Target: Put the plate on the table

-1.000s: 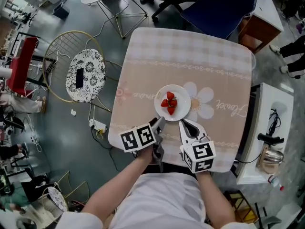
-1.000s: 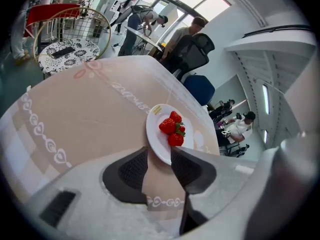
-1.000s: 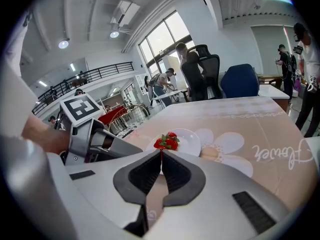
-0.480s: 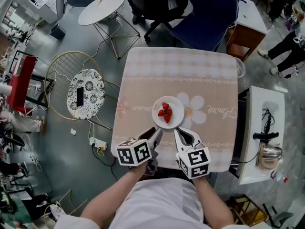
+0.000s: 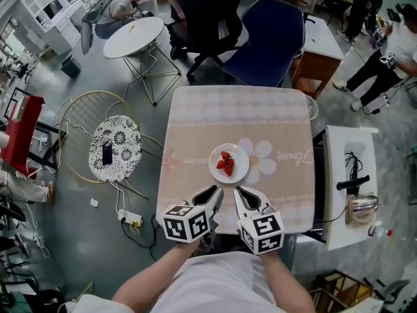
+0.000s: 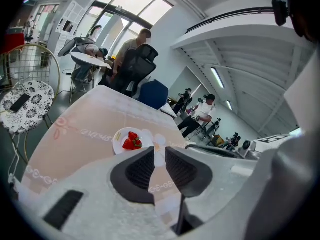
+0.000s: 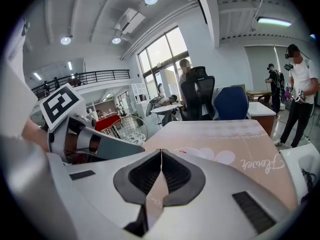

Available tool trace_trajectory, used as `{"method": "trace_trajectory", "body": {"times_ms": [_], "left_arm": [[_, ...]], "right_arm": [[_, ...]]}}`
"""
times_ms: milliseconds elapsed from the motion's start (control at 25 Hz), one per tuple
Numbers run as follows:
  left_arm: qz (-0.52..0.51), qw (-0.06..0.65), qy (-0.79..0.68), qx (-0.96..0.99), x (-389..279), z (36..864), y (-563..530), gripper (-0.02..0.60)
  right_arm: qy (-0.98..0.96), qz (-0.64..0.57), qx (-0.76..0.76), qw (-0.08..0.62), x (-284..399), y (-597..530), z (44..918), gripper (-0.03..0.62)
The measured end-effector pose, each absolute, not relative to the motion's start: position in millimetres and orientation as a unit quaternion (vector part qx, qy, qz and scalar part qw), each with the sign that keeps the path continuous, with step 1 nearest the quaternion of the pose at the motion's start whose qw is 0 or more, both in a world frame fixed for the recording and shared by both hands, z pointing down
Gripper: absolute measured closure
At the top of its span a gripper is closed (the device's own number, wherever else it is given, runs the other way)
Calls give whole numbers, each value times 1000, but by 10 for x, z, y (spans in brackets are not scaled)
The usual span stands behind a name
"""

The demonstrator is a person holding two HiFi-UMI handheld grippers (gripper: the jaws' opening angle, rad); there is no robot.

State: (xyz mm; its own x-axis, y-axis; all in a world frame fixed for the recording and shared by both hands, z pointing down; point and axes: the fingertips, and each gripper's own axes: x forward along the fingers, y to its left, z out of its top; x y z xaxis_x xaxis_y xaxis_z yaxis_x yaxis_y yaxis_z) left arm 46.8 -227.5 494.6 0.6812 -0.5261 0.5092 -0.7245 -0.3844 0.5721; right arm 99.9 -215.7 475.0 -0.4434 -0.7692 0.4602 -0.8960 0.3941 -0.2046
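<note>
Your left tongs (image 6: 159, 153) are closing. A narrow gap remains between the pads and nothing is in it. Your right tongs (image 7: 161, 156) are pressed together and empty. Both hover on your side of the plate (image 5: 242, 171), tips aimed toward it and clear of its rim. The plate lies just ahead, midway between the two, so neither hand is nearer. It is round, so there is no long axis to line up with. It sits on the counter (image 5: 228, 113) with strawberries (image 5: 226, 163) on it, touching a printed flower (image 5: 264, 150). I judge the placing done. From the right tongs' camera the plate is almost wholly hidden behind the jaws. The counter edge on your side of the plate is covered by the tongs.
</note>
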Motion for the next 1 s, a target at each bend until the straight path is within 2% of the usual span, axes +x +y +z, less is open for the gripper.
{"method": "trace_trajectory", "body": {"times_ms": [480, 1000], "left_arm": [[130, 328, -359, 864, 337, 4707, -1890, 571], [137, 250, -345, 894, 165, 4488, -1456, 577]], "right_arm": [[-812, 188, 533, 145, 709, -1824, 4495, 589], [-809, 161, 554, 119, 388, -1391, 4292, 591]]}}
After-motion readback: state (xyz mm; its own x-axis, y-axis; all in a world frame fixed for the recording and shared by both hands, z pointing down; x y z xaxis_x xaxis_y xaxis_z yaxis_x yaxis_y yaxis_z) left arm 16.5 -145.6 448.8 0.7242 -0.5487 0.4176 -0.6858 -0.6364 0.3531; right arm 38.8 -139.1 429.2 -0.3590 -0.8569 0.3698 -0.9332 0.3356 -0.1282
